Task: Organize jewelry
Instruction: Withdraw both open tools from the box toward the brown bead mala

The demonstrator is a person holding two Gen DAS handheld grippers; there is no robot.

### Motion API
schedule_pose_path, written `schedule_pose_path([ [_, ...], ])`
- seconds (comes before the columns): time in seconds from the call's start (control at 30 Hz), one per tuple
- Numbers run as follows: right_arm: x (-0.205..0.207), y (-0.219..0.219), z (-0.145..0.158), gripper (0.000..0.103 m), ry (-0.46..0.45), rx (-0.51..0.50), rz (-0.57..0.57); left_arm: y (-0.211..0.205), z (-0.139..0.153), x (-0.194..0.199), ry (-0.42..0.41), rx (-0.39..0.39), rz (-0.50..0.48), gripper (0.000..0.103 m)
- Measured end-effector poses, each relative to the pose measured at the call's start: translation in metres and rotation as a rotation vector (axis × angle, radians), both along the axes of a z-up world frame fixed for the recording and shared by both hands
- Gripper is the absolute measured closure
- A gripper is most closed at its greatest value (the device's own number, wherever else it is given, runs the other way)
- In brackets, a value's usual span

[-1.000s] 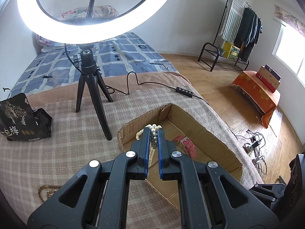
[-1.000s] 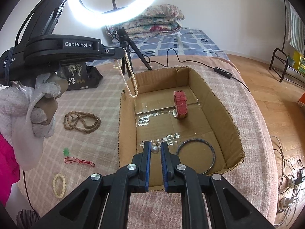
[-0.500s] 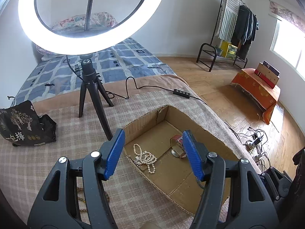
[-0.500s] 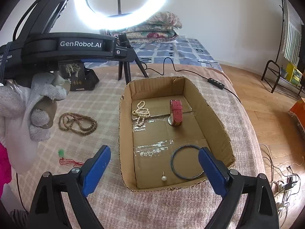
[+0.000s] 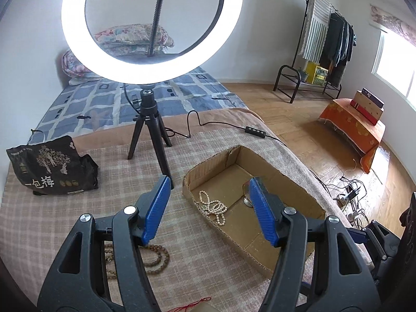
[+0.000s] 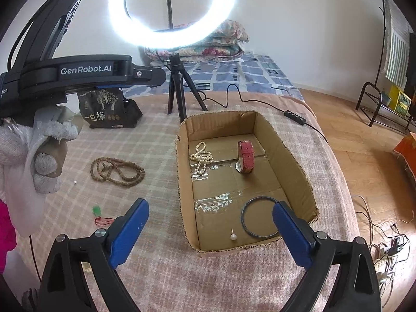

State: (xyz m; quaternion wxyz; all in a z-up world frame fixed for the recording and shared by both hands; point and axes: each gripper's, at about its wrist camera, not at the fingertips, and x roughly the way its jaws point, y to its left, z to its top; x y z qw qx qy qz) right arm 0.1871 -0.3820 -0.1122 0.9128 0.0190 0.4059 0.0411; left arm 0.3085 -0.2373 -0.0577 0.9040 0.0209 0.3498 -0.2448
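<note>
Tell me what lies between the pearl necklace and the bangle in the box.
Only bare cardboard floor with shiny tape strips lies between the pearl necklace and the bangle, as the right wrist view shows.

"genrobot.ai" stands on the left tongs' black body; beyond them, "一包梅" on a black bag.

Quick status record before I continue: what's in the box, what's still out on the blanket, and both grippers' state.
box: cardboard box, open top, on the blanket
in box: pearl necklace; red watch; dark bangle; pearl stud
on blanket: brown bead necklace; red cord with green charm
left gripper: open, nothing between the jaws, just opened
right gripper: open, nothing between the jaws, just opened
other: ring light on a tripod behind the box
</note>
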Motion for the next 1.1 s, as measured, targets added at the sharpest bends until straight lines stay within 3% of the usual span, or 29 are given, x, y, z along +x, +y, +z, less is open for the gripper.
schedule_pose_path([
  [0.23,-0.011,0.012,0.012,0.005,-0.006,-0.025,-0.014,0.047,0.019,-0.019,-0.036,0.010,0.045,0.038],
  [0.6,-0.020,0.033,0.029,0.005,-0.028,-0.008,0.017,0.155,0.039,-0.054,-0.083,0.007,0.172,0.038],
  [0.83,-0.016,0.050,0.031,0.005,-0.029,0.021,0.049,0.217,0.025,-0.072,-0.061,0.028,0.252,0.038],
  [1.1,-0.006,0.072,0.024,0.005,-0.030,0.028,0.087,0.257,-0.017,-0.081,0.013,0.048,0.288,0.038],
])
